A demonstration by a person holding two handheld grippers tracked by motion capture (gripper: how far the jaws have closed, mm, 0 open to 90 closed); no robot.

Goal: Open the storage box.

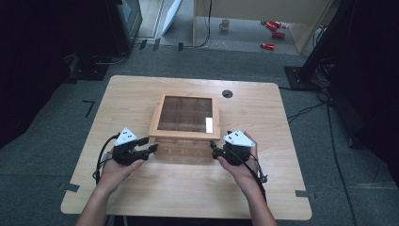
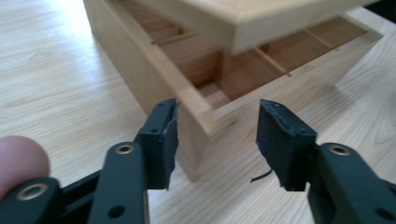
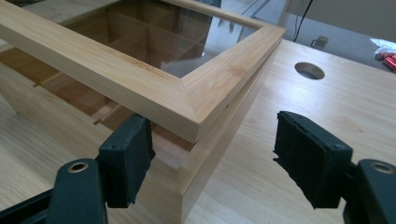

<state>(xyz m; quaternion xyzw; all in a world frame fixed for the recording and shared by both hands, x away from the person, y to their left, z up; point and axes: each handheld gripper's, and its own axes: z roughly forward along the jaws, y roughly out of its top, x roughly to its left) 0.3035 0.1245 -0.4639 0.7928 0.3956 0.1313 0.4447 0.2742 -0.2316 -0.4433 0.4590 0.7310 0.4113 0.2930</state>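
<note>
A wooden tea box [image 1: 181,151] with a glass-paned lid [image 1: 187,114] sits mid-table, its lid raised a little at the front. In the left gripper view the box's near corner [image 2: 205,116] lies between the open jaws of my left gripper [image 2: 217,140], and the pads are clear of the wood. The left gripper [image 1: 151,149] stands at the box's front left corner. My right gripper [image 1: 214,149] is at the front right corner. In its view the right gripper [image 3: 215,158] is open, one pad [image 3: 128,156] tucked under the raised lid [image 3: 140,79], the other free.
The wooden table [image 1: 141,188] has a round cable hole [image 1: 227,93] behind the box. On the floor beyond stand a mug [image 1: 225,24] and red cans [image 1: 273,33]. Inside the box, wooden dividers [image 2: 280,60] form several compartments.
</note>
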